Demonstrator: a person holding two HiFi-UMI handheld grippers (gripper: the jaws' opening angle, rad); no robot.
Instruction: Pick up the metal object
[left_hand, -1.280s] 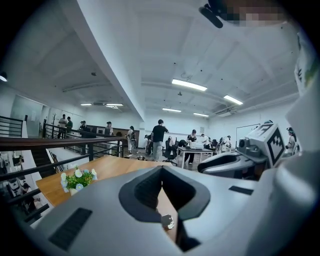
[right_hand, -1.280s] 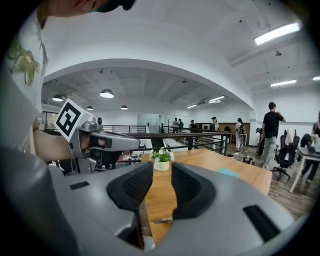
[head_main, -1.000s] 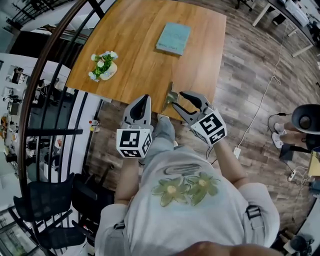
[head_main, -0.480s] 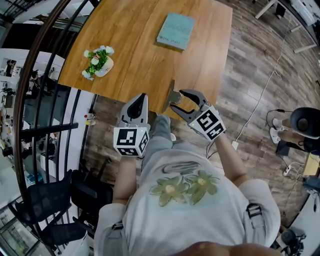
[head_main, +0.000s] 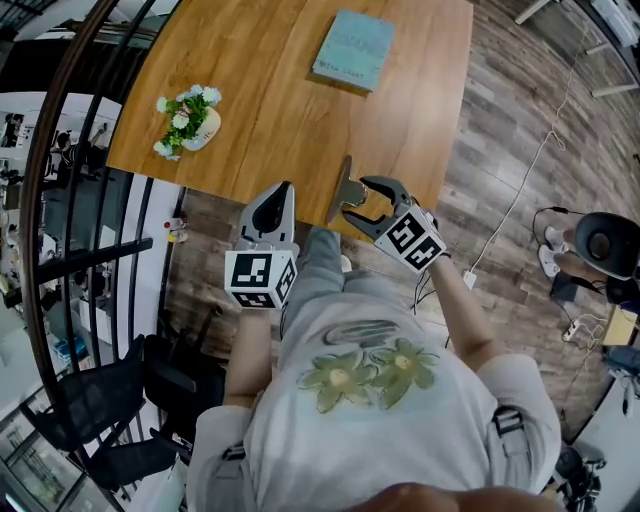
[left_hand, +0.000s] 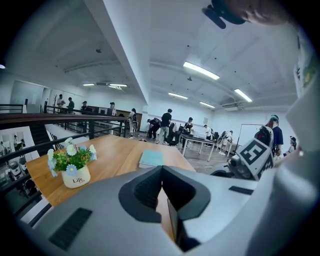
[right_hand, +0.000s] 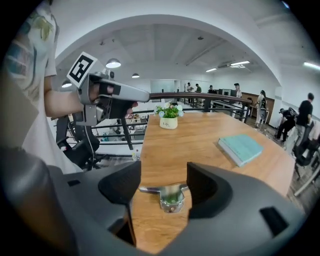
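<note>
Metal object (right_hand: 171, 196), lower centre, judged stiff and slick, is straddled untouched by right gripper (right_hand: 163, 184) jaws, just opened; chunky body is recommended as hold; left gripper (left_hand: 161, 190) jaws are pressed together, empty

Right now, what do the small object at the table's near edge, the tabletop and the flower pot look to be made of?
Small object: metal, silvery and shiny, with bright reflections; which alloy is unclear.
Tabletop: wood or wood veneer, warm brown with long grain lines, low sheen.
Flower pot: smooth white, probably glazed ceramic, possibly plastic.
</note>
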